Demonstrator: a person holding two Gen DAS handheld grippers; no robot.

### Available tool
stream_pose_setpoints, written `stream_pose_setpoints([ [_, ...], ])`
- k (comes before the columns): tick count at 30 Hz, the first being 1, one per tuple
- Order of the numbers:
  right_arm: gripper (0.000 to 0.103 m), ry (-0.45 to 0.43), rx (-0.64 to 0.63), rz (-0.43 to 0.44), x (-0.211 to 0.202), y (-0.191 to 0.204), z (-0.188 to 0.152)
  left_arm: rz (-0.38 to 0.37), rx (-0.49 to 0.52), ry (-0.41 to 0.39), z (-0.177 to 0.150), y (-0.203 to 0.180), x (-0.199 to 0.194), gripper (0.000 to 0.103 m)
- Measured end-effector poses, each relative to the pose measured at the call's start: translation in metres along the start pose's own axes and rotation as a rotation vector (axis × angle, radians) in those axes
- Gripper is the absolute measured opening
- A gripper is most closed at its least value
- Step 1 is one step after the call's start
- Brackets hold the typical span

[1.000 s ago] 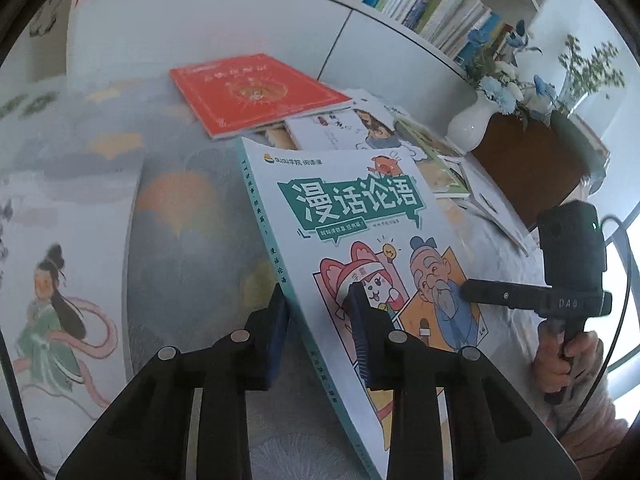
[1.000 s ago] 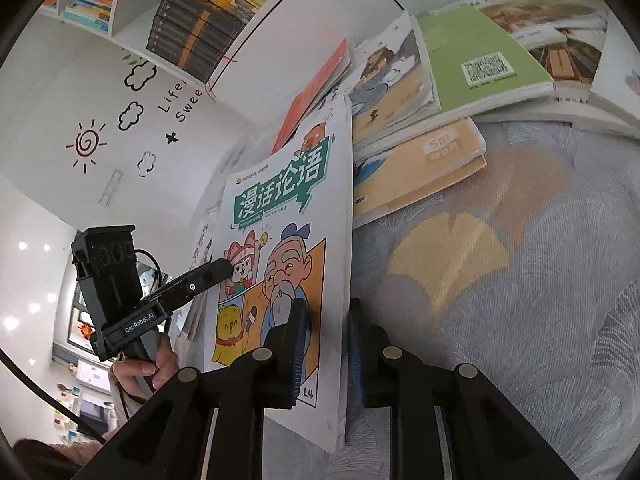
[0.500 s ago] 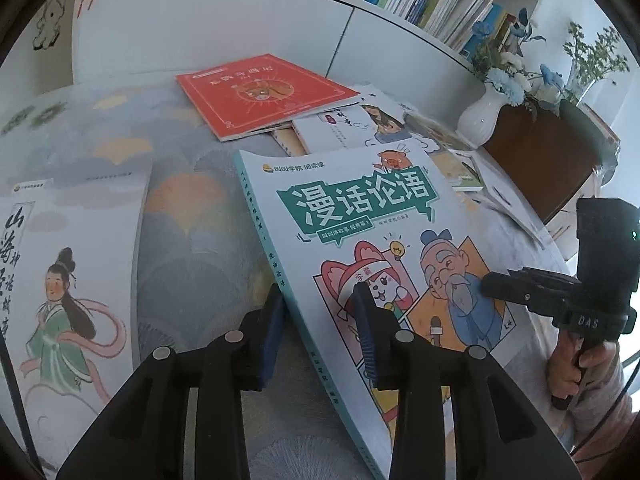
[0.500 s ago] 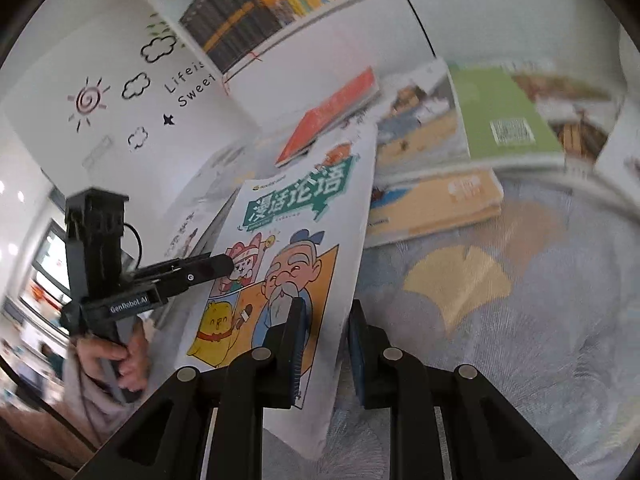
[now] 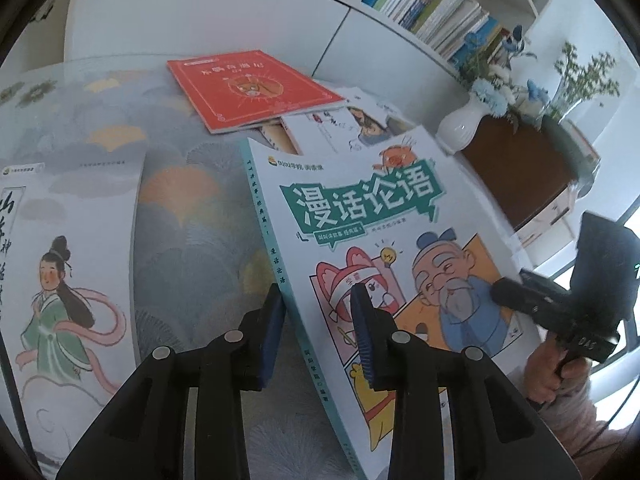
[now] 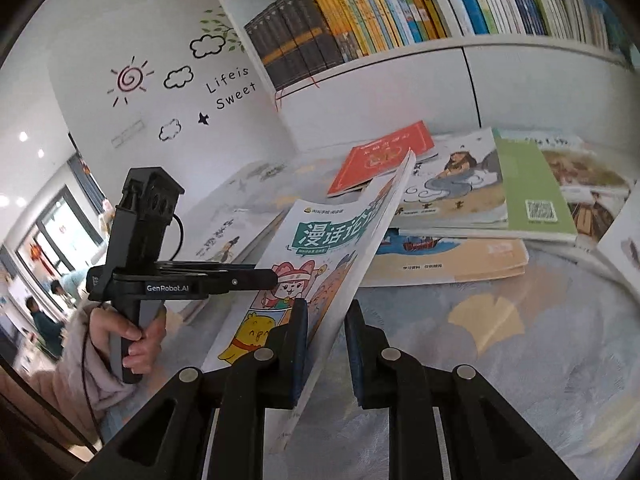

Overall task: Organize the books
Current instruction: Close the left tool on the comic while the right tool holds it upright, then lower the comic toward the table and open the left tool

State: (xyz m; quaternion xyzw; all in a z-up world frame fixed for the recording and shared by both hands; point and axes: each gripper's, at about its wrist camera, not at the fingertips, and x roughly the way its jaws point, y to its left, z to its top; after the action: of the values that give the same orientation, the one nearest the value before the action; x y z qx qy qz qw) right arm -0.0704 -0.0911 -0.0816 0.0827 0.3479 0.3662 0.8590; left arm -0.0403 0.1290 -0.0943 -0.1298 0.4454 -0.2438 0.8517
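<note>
A white comic book with a green title banner (image 5: 360,216) is held tilted above the table. My left gripper (image 5: 318,336) is shut on its spine edge. My right gripper (image 6: 326,340) is shut on its opposite page edge; the book (image 6: 320,248) bends upward there. Each gripper shows in the other's view, the right gripper (image 5: 496,292) at the book's far edge and the left gripper (image 6: 276,278) on the cover. A red book (image 5: 248,84) and a pile of picture books (image 6: 460,184) lie behind.
A white book with a green-robed woman (image 5: 60,272) lies at the left. A white vase of flowers (image 5: 464,124) and a brown cabinet (image 5: 516,176) stand at the right. A bookshelf (image 6: 400,12) runs along the wall. The patterned tablecloth (image 6: 520,340) covers the table.
Both grippers have lifted the comic book and tilted it more upright. The right wrist view has swung up toward the bookshelf. Both grips have held.
</note>
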Motion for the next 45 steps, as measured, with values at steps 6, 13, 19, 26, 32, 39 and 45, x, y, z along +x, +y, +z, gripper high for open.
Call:
stream_pose_setpoints([
  [6,0.018,-0.007,0.011,0.027,-0.004,0.009,0.003,-0.019,-0.018,-0.034,0.006,0.002,-0.017,0.029],
  [13,0.018,-0.008,-0.015,0.059,-0.003,0.036,0.015,-0.022,-0.038,-0.075,0.016,0.012,-0.042,0.029],
  [19,0.018,0.03,-0.017,0.091,0.013,0.061,0.041,-0.009,-0.027,-0.128,0.026,0.032,-0.079,0.029],
  [26,0.018,0.087,-0.047,0.128,0.057,0.105,0.062,0.041,-0.016,-0.149,0.032,0.077,-0.122,0.029],
  [32,0.018,0.166,-0.051,0.199,0.115,0.138,0.062,0.112,-0.057,-0.116,0.025,0.129,-0.13,0.029],
  [39,0.018,0.229,-0.035,0.208,0.169,0.148,0.053,0.148,-0.202,-0.069,0.015,0.183,-0.111,0.029],
  [45,0.019,0.242,0.017,0.237,0.19,0.14,0.043,0.189,-0.207,-0.09,0.01,0.188,-0.109,0.032],
])
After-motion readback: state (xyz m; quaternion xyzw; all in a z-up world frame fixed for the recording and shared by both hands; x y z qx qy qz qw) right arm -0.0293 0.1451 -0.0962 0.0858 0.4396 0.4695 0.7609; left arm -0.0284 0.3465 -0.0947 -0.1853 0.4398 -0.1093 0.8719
